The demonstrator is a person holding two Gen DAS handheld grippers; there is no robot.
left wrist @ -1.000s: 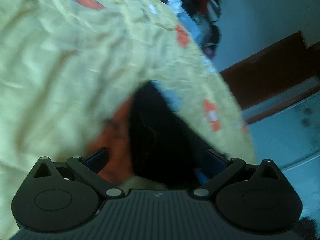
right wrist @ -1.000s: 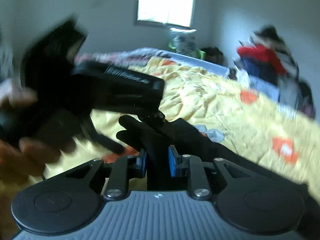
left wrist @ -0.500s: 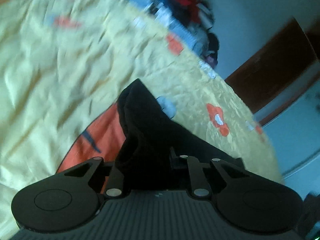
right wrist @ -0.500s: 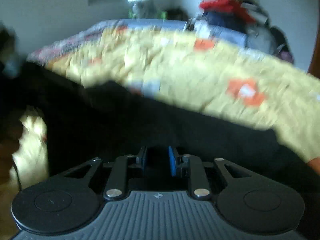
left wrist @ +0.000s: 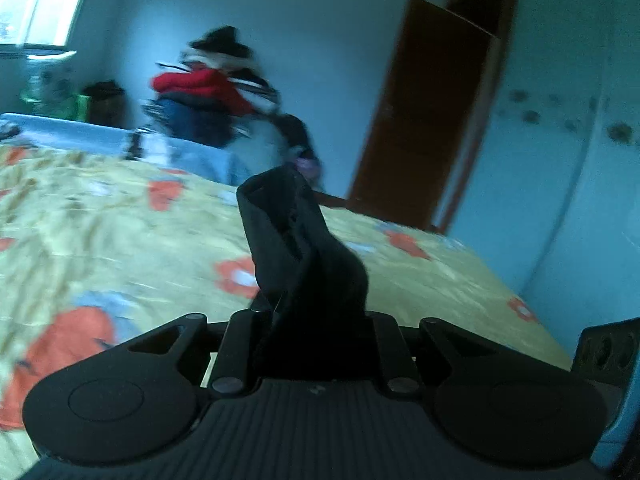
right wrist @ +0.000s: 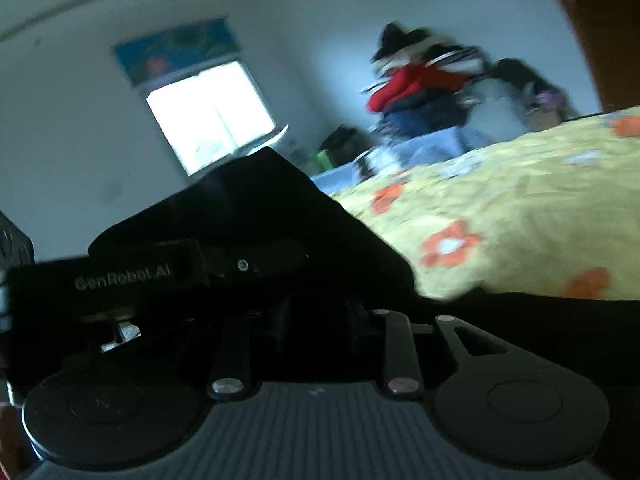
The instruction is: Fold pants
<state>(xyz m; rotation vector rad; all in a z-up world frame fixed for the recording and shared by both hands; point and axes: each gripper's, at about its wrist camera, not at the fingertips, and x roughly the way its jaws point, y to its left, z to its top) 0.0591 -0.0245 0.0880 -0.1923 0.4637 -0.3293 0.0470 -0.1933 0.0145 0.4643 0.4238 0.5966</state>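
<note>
pants (left wrist: 304,264): black cloth, lifted off the bed (left wrist: 120,232), a bunched fold standing up at frame centre in the left wrist view.

left gripper (left wrist: 316,320): jaws drawn close, pinching the pants; the cloth fills the gap and rises straight out of it. fingers mostly hidden by the cloth.

right gripper (right wrist: 316,320): dark, blurred. black cloth lies between the fingers and drapes away to the lower right of the frame. jaws are opening slightly, yet the cloth looks held between them; pad contact is too dark to confirm.

in the right wrist view the left gripper's body sits at centre left, just beside the right one, with the pants humped over it. judgement: the two pinch points are brought near each other so the garment hangs doubled beneath, i.e. one half is being carried over the other.

bed: yellow cover with orange flowers, lower left to centre right in the left view; bare under the grippers, so a likely place to lay the fold.

background: clothes pile (left wrist: 208,88) at upper centre, door (left wrist: 428,112) at right, window (right wrist: 212,116) at upper left of the right view.

risk, judged: with the right jaws easing, that corner may slip.
</note>
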